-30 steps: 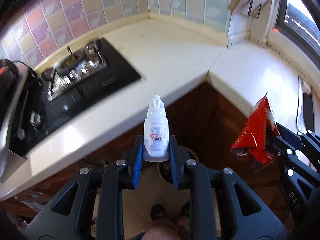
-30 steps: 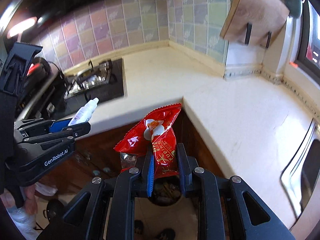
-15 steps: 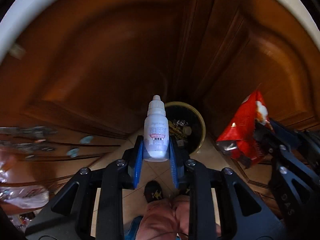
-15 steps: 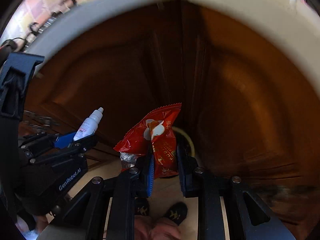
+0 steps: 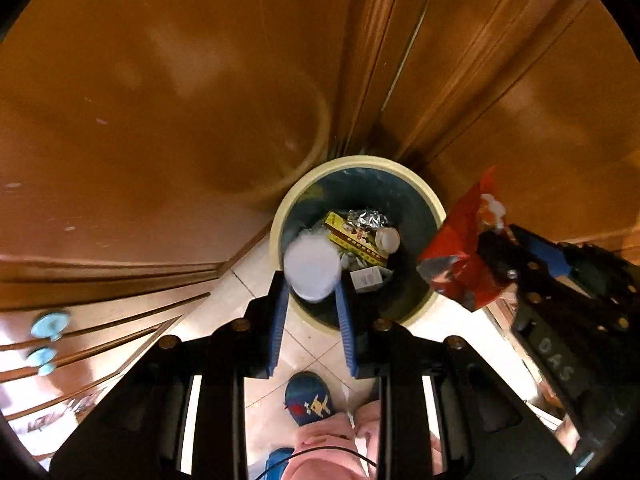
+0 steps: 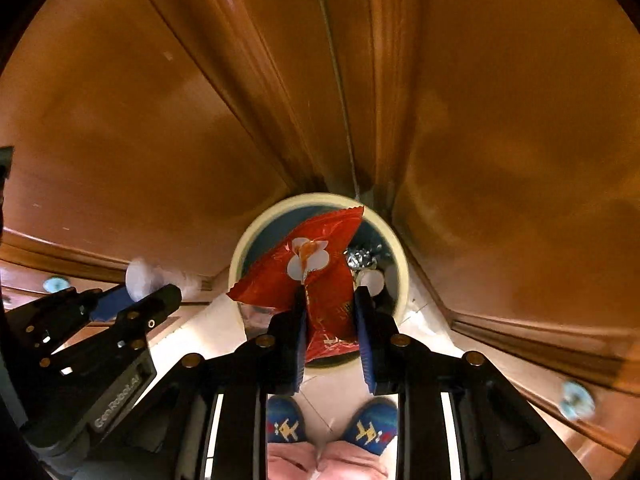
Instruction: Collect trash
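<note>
A small white dropper bottle (image 5: 312, 264), blurred by motion, sits between the blue pads of my left gripper (image 5: 311, 282), which is shut on it. It hangs over the near left rim of a round cream-rimmed trash bin (image 5: 280, 220) on the floor. A red snack wrapper (image 6: 308, 256) is between the pads of my right gripper (image 6: 330, 294), whose jaws are opening; the wrapper still stands up from them, over the bin's (image 6: 240, 256) mouth. Both grippers point steeply down. The wrapper (image 5: 460, 248) also shows right of the bin in the left wrist view.
The bin holds crumpled foil (image 5: 366, 218), a yellow box (image 5: 352, 240) and other scraps. Brown wooden cabinet doors (image 5: 180, 100) meet in a corner right behind it. A person's blue slippers (image 6: 372, 420) and pink trouser legs stand on the pale tiled floor (image 5: 256, 276).
Both grippers have dropped from counter height down to just above the bin and tipped downward. The bottle and the wrapper came along, and the bin now looks much larger and closer.
</note>
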Demonstrator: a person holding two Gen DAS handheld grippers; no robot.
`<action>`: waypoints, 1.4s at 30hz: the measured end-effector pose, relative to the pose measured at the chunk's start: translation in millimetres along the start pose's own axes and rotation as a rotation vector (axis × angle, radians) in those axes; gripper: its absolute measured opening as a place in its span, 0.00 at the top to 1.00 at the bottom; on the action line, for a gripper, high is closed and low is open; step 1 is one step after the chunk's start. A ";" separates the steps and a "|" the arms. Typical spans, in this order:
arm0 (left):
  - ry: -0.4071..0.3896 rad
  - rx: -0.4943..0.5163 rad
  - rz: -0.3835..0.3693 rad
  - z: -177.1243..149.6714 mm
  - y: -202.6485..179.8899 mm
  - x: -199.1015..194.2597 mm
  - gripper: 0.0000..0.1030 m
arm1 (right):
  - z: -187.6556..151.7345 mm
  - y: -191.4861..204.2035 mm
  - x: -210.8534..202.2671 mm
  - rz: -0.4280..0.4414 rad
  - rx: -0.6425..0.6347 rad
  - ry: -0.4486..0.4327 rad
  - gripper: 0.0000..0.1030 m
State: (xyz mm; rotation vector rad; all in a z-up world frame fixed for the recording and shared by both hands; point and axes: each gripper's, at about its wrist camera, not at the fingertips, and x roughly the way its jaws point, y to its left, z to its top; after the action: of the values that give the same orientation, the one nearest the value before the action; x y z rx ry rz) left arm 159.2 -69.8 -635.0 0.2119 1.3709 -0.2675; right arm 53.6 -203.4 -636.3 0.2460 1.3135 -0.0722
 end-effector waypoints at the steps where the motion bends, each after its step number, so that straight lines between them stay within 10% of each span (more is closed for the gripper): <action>1: -0.002 0.001 -0.002 0.6 0.4 5.4 0.79 | 1.6 -1.1 9.2 0.002 -0.004 0.006 0.79; 10: -0.004 0.022 0.006 1.0 6.1 28.4 0.37 | 17.7 10.8 50.9 -0.002 -0.015 0.044 0.63; 20: -0.011 0.066 -0.007 -1.5 -1.6 -16.2 0.29 | 16.3 17.2 0.1 -0.041 0.000 0.032 0.63; 42: -0.187 0.010 -0.043 -5.0 -12.2 -357.8 0.27 | 35.3 46.8 -346.8 0.014 -0.106 -0.136 0.63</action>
State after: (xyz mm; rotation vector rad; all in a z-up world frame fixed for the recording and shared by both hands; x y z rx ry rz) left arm 87.7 -56.8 -284.4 0.1610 1.1900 -0.3223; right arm 7.0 -195.6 -287.7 0.1569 1.1762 -0.0074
